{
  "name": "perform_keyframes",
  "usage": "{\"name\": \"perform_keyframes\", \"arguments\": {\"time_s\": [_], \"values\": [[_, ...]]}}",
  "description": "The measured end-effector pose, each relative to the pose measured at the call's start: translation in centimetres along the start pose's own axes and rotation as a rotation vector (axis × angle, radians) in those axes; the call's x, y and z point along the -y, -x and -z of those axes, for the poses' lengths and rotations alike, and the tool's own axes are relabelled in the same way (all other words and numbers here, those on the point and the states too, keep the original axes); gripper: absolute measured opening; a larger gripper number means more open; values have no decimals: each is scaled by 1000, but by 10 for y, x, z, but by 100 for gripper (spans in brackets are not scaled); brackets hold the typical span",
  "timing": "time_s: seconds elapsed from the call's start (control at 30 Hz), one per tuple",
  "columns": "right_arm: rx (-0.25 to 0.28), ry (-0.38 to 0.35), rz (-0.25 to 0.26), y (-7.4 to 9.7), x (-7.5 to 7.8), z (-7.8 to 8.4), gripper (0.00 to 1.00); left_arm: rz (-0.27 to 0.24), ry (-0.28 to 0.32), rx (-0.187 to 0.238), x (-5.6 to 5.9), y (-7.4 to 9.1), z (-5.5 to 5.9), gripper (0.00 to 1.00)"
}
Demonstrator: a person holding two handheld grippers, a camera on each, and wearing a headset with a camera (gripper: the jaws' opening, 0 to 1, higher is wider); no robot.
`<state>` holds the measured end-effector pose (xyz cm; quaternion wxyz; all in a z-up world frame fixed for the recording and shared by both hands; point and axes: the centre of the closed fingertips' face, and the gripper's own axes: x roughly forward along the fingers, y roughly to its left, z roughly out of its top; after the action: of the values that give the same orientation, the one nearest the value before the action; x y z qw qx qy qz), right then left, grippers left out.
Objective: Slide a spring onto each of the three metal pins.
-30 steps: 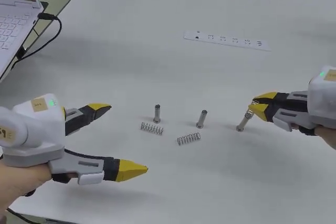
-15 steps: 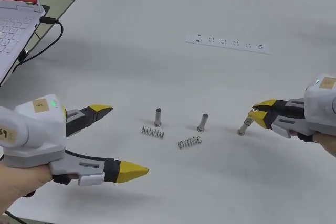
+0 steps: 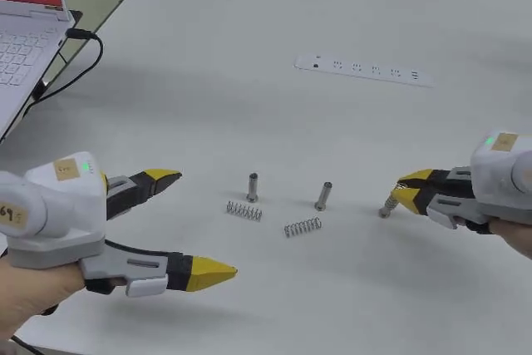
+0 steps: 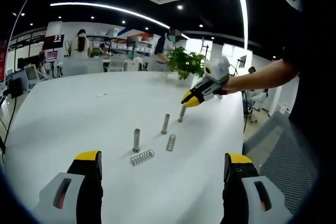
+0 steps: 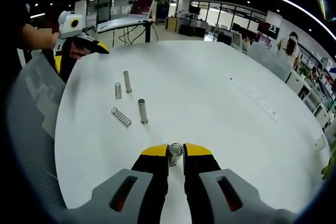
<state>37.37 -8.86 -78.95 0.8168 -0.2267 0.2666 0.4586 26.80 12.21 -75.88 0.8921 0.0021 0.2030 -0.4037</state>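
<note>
One spring [image 5: 176,153] nearly seated: the right gripper [image 3: 401,190], clamped on it, has sunk down the pin [image 3: 387,206] right of the middle pin [image 3: 322,196] (left gripper [image 3: 204,222] gapes wide).

Open-plan office: laptop [image 3: 21,18], strip lights [image 4: 105,8]

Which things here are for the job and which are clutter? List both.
Job: left pin; middle pin; right pin; left spring; middle spring; third spring, held by the right gripper on the right pin.
Clutter: power strip; laptop; cable.
</note>
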Motion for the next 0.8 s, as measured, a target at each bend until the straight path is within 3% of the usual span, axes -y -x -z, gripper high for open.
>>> {"name": "perform_keyframes", "arguments": {"time_s": [0.47, 0.8], "values": [[-56, 3, -13, -10, -4, 16, 8, -5, 10, 3, -1, 1, 0, 93], [-39, -26, -23, -9, -5, 14, 9, -9, 13, 10, -2, 0, -3, 93]]}}
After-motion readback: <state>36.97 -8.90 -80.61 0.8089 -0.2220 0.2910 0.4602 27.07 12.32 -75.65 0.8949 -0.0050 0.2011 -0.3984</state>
